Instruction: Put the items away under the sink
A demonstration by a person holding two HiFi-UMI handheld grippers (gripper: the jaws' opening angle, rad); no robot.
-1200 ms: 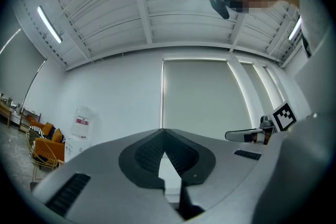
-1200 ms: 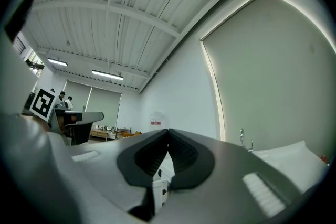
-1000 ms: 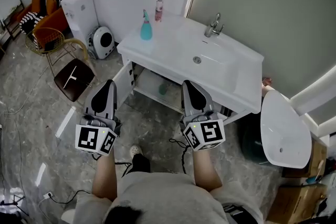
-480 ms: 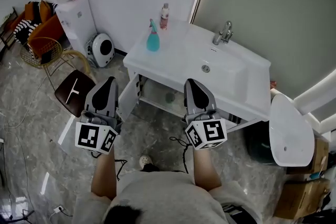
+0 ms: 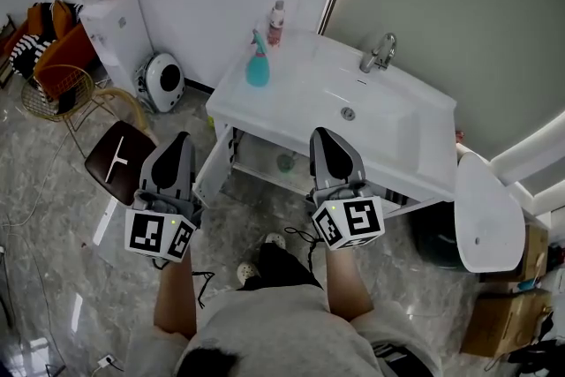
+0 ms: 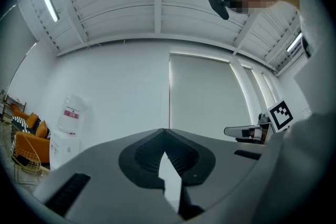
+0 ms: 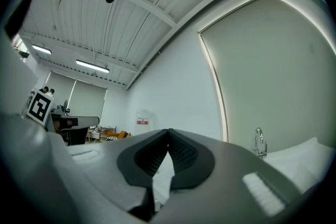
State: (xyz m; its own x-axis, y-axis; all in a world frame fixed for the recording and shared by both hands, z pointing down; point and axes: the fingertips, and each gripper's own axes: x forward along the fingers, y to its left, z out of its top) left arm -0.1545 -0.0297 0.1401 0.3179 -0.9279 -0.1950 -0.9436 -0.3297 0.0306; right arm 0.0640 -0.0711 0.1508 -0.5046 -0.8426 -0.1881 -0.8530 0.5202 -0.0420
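Fingers (image 7: 149,157) pressed together on both grippers, nothing pinched, left gripper (image 5: 179,141) and right gripper (image 5: 323,137) held before sink (image 5: 415,124), spray bottle (image 5: 257,66) and small bottle (image 5: 277,20) stood on its top

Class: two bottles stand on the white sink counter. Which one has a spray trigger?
The teal bottle, nearer the front edge of the counter; the slimmer pink bottle behind it has a plain cap.
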